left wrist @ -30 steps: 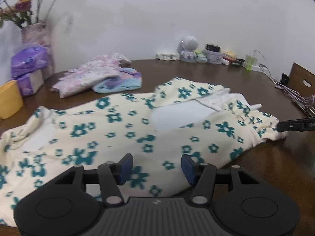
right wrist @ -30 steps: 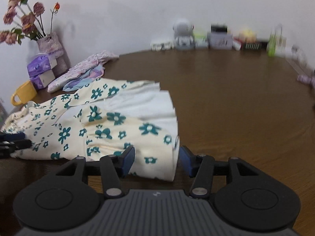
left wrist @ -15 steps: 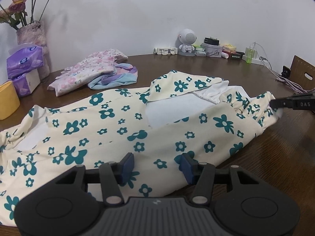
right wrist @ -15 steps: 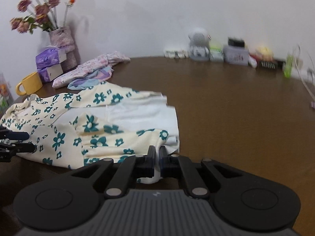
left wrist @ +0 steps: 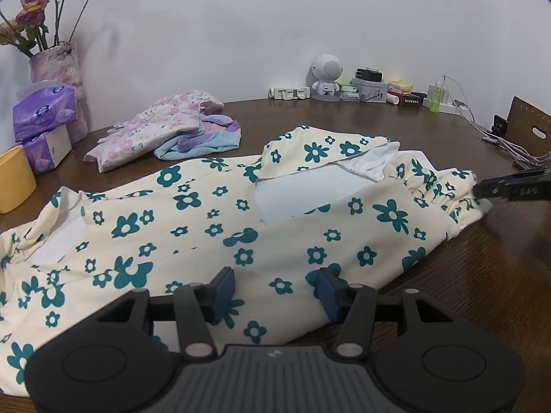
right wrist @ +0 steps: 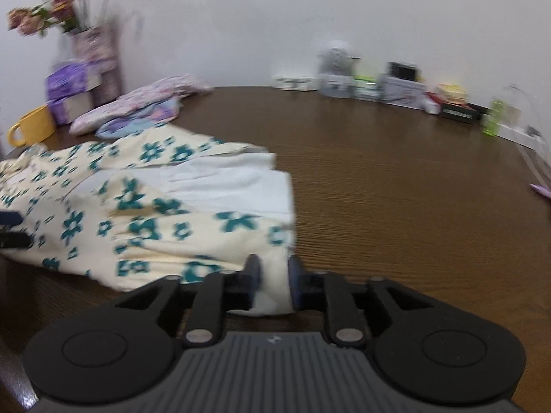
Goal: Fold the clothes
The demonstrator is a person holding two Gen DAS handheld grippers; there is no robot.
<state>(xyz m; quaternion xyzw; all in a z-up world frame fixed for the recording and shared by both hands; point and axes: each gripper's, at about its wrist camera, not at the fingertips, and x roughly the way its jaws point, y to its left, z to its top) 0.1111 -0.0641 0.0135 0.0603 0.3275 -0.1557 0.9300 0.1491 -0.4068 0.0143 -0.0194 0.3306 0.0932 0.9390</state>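
Observation:
A cream garment with teal flowers (left wrist: 213,227) lies spread across the brown table, partly folded, with its white inside showing. My left gripper (left wrist: 273,290) is open just above the garment's near edge. It also shows in the right wrist view (right wrist: 10,230) at the far left. My right gripper (right wrist: 273,272) has its jaws part open with the garment's hem corner (right wrist: 272,296) between them. In the left wrist view it (left wrist: 482,191) touches the garment's right end. The right wrist view is blurred.
A pile of pink and blue clothes (left wrist: 165,134) lies behind the garment. A yellow mug (left wrist: 13,179), tissue packs (left wrist: 44,117) and a flower vase (left wrist: 58,75) stand at the left. Small items (left wrist: 361,86) line the wall. Cables (left wrist: 509,148) lie at the right.
My right gripper shut on the hem corner half a second ago and has now opened part way, moving as the view blurs. My left gripper stays open over the near edge.

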